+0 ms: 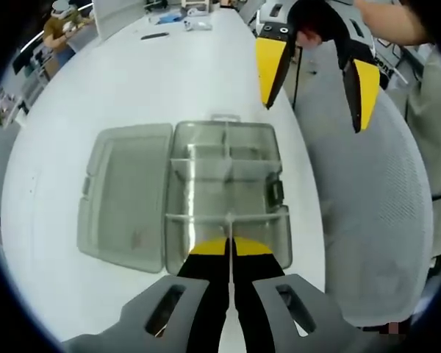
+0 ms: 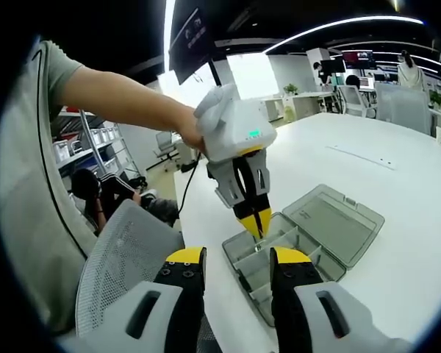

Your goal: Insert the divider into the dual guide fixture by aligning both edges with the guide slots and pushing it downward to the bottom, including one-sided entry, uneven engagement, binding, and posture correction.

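Note:
A clear grey compartment box [image 1: 206, 193] lies on the white table [image 1: 162, 81] with its lid [image 1: 125, 193] folded open flat. My left gripper [image 1: 228, 248] is shut on a thin clear divider [image 1: 228, 226], seen edge-on and standing upright over the box's near compartments. In the right gripper view a hand holds that left gripper [image 2: 256, 224] pointing down into the box [image 2: 303, 263], beside the lid [image 2: 336, 219]. My right gripper [image 2: 237, 259] is open and holds nothing. It hovers off the table edge, above the chair [image 1: 312, 114].
A grey mesh chair [image 1: 367, 220] [image 2: 125, 268] stands against the table edge beside the box. Small items [image 1: 195, 22] lie at the table's far end. People sit at desks in the background. Bare table [image 2: 397, 169] stretches beyond the lid.

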A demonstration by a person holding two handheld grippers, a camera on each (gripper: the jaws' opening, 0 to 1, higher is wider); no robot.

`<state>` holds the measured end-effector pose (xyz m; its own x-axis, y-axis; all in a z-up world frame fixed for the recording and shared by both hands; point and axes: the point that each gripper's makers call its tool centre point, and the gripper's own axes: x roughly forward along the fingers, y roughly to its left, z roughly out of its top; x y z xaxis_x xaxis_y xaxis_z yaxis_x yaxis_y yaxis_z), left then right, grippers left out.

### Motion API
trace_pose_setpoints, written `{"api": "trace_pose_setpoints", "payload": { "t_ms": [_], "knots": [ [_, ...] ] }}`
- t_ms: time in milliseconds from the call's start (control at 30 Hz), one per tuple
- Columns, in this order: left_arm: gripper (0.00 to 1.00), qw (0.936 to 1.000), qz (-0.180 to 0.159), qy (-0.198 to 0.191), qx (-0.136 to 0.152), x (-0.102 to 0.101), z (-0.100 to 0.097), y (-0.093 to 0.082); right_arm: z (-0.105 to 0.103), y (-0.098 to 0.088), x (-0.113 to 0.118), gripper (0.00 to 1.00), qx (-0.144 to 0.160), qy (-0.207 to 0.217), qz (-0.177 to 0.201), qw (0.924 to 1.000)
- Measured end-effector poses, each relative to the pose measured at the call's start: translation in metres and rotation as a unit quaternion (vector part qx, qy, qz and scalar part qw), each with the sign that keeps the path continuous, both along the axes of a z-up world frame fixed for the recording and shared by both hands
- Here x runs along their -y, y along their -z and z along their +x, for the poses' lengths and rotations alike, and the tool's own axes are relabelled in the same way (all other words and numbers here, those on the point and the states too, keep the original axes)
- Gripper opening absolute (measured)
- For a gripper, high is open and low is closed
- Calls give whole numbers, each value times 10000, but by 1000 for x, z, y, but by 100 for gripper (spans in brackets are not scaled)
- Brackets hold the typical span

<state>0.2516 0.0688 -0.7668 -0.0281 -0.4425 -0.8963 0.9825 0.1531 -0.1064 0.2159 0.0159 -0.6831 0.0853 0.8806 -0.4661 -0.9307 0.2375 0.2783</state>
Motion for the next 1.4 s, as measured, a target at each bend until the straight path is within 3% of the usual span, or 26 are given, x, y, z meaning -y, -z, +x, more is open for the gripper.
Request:
{"api": "trace_pose_setpoints", "payload": {
  "t_ms": [1400],
  "knots": [
    [0,9996,109,-148,220,-2,0,13,-1,-1,5,31,39,30,32,10000]
  ]
}}
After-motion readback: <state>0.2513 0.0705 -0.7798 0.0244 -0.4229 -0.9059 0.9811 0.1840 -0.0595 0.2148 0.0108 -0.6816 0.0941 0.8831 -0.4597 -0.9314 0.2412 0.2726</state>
